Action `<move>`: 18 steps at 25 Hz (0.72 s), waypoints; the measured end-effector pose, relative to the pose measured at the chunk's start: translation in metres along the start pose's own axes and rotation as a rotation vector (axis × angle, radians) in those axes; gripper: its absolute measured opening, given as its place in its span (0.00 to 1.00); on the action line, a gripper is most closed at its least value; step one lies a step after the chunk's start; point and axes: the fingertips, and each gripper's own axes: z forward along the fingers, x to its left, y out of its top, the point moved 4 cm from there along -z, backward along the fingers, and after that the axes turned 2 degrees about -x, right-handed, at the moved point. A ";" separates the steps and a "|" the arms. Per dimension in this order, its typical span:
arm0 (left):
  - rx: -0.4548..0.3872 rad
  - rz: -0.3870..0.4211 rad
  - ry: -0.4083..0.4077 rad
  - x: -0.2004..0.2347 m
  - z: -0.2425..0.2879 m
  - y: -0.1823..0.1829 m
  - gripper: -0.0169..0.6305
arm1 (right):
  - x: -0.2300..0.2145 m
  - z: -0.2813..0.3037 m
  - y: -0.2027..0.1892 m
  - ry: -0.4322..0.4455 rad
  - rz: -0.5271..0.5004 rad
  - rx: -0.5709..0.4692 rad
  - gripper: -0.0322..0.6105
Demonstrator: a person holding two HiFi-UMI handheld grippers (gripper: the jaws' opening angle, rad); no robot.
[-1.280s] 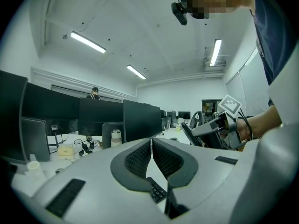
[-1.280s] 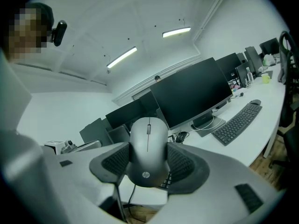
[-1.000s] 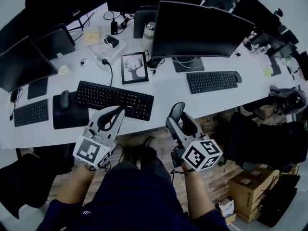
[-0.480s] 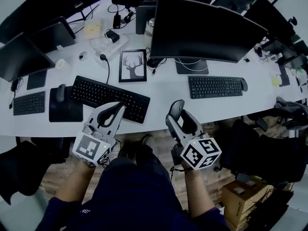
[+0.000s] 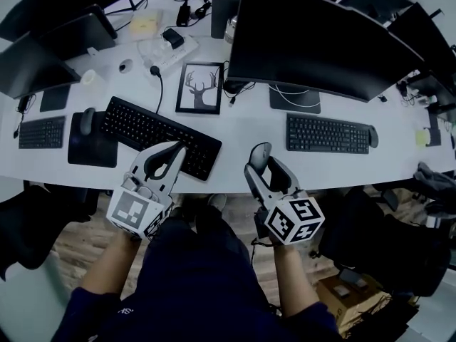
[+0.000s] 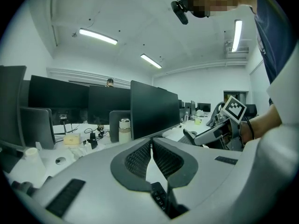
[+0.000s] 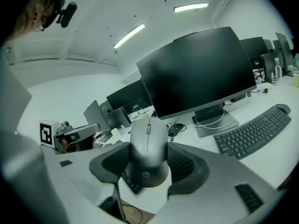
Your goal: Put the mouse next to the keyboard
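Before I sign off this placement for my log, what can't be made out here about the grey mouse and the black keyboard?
- The smooth grey plastic mouse: in the right gripper view its own body hides its underside, so contact with the white desk is unclear.
- Head view: the right gripper covers most of the mouse.
- The long black keyboard: in the left gripper view, the shut left gripper leaves only a sliver.

Overhead strip lights (image 6: pixel 98 36) give even, cool light; head view dim, corners vignetted black; heavy fisheye bending at all edges; desk (image 5: pixel 249 137) bright, shadows faint; mouse (image 7: pixel 148 148) near lens slightly soft; background sharp.
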 end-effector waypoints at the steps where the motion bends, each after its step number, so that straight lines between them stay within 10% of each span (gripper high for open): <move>1: 0.006 -0.003 0.004 0.000 0.003 -0.002 0.09 | -0.003 0.003 -0.001 0.003 -0.006 0.009 0.45; 18: 0.069 -0.026 0.017 0.007 0.029 -0.027 0.09 | -0.040 0.037 -0.029 -0.023 -0.028 0.108 0.45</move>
